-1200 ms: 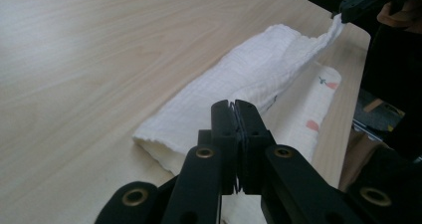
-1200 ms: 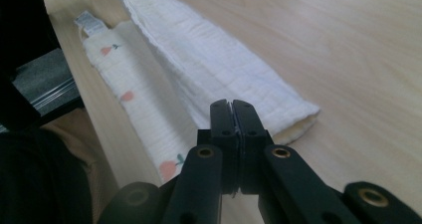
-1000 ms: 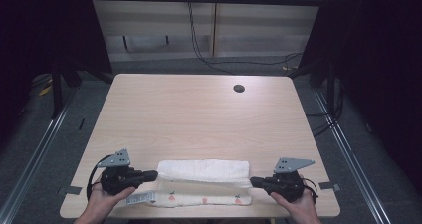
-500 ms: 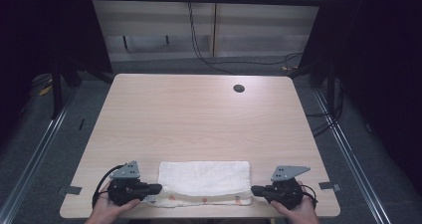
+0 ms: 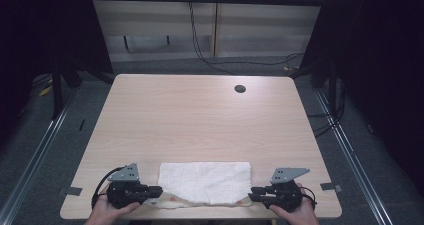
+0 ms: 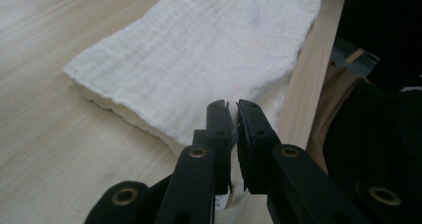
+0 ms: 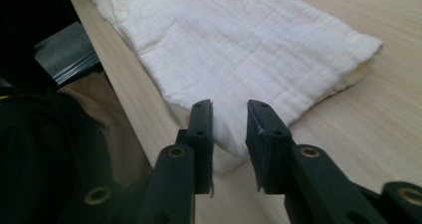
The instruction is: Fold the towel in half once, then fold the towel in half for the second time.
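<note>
At 6 o'clock edge of wooden table (image 5: pixel 200 120), white folded cloth (image 5: pixel 205 181) lies flat between both grippers. High view: printed under-layer peeks out along near edge. Left gripper (image 6: pixel 233 115) view: crinkled gauze weave, layered fold edge; jaws just opening, narrow slit, cloth corner beneath tips, not pinched. Right gripper (image 7: pixel 229 119) view: jaws just opening, moderate gap, cloth corner between, pads not pressing it. Round grommet hole (image 5: pixel 240 89) at table's 1 o'clock.

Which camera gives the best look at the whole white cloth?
The high view: the cloth lies whole near the table's front edge, between the left gripper and the right gripper. The left gripper view shows one folded end close up, and the right gripper view the other end.
</note>
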`<state>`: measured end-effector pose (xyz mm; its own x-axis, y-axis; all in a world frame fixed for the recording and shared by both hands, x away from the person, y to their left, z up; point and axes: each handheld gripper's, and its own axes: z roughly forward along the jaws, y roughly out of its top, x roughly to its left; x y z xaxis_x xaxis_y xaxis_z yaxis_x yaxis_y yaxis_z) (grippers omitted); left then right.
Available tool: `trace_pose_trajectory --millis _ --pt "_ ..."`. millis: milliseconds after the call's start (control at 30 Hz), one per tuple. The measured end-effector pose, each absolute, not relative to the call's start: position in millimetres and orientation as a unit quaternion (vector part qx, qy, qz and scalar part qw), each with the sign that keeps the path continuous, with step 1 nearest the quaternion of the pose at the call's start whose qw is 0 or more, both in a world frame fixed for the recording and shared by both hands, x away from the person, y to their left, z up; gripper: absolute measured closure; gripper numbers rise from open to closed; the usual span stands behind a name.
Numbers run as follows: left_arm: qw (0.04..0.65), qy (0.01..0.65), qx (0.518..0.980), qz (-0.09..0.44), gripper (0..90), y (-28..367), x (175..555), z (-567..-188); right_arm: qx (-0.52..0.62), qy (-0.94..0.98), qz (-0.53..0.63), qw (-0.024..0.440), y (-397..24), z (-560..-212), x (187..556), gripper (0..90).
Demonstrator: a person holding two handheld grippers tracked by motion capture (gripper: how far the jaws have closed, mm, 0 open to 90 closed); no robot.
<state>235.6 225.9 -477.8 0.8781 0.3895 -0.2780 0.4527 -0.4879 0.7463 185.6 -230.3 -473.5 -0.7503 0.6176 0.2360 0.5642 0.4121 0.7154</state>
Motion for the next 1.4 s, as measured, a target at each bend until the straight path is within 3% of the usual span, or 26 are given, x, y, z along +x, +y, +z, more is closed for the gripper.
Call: trace_pose_trajectory --millis 100,267,600,900,1400 --pt "0.441 0.252 0.86 -0.044 79.0 229.1 236.2 -478.4 0.358 0.836 0.414 0.046 -235.3 -463.5 184.0 65.3" --pt "0.444 0.273 0.853 -0.036 74.4 232.7 243.7 -477.4 0.368 0.817 0.44 0.06 -240.9 -451.2 184.5 62.8" --pt "0.452 0.315 0.834 -0.015 57.5 230.6 270.8 -465.6 0.322 0.846 0.423 0.029 -179.7 -461.5 197.7 56.5" --pt "0.42 0.309 0.854 -0.014 51.0 211.7 296.8 -458.6 0.29 0.862 0.416 0.015 -129.6 -450.0 213.1 56.3" --pt "0.413 0.29 0.863 -0.008 49.2 183.3 328.7 -453.2 0.227 0.888 0.399 -0.025 -56.1 -450.9 222.3 53.9"
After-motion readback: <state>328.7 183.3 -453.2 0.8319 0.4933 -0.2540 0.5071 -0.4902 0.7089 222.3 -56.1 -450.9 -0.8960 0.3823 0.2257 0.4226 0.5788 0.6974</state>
